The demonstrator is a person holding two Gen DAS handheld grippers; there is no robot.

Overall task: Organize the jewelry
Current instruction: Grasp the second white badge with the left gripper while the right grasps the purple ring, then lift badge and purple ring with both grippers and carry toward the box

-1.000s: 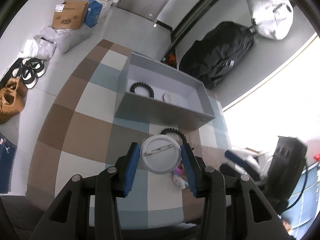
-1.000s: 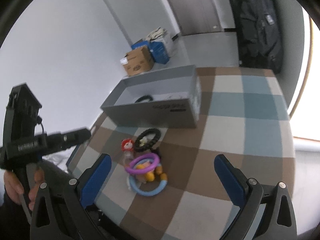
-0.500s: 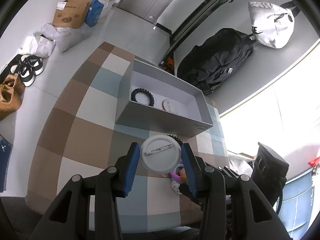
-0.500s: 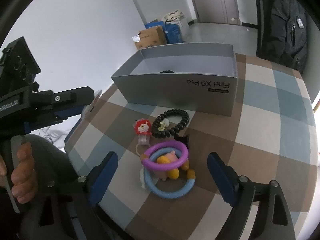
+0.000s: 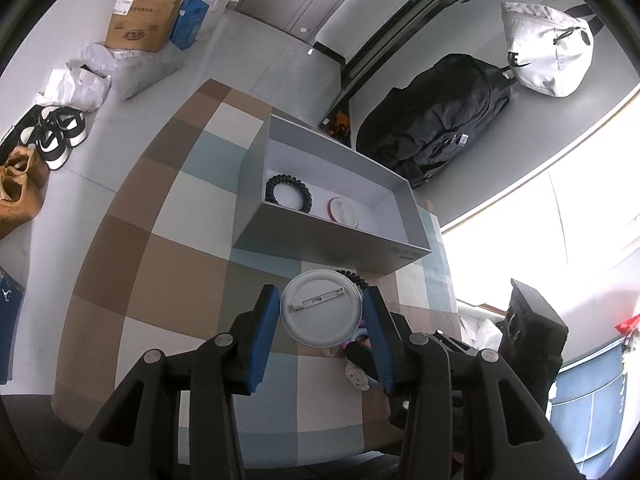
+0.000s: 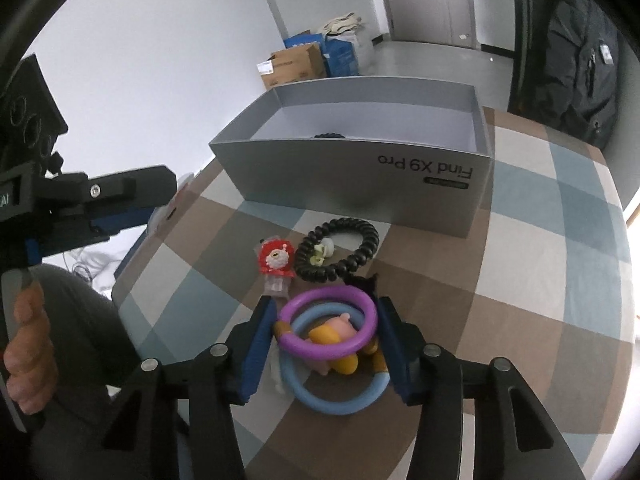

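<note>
Left gripper is holding a round pin badge by its rim, pin-back facing the camera, jaws pressing on opposite edges. Badge is hanging above the worktop, just short of the grey box ahead of the jaws. Inside the box a black coil hair tie and a second badge are already lying.

Right gripper is closing on a purple bangle, jaws touching its outer sides; a blue bangle and a small toy are sitting beneath it.

Handling: the badge is probably light, stiff and slick at the edge, so an edge grip seems right, held gently. The bangle looks rigid and smooth and may squirt out if squeezed off-centre.

Against a second ago: the right jaws were standing wide and higher; they have since dropped and narrowed around the bangle. The left grip on the badge is unchanged, box slightly nearer.
</note>
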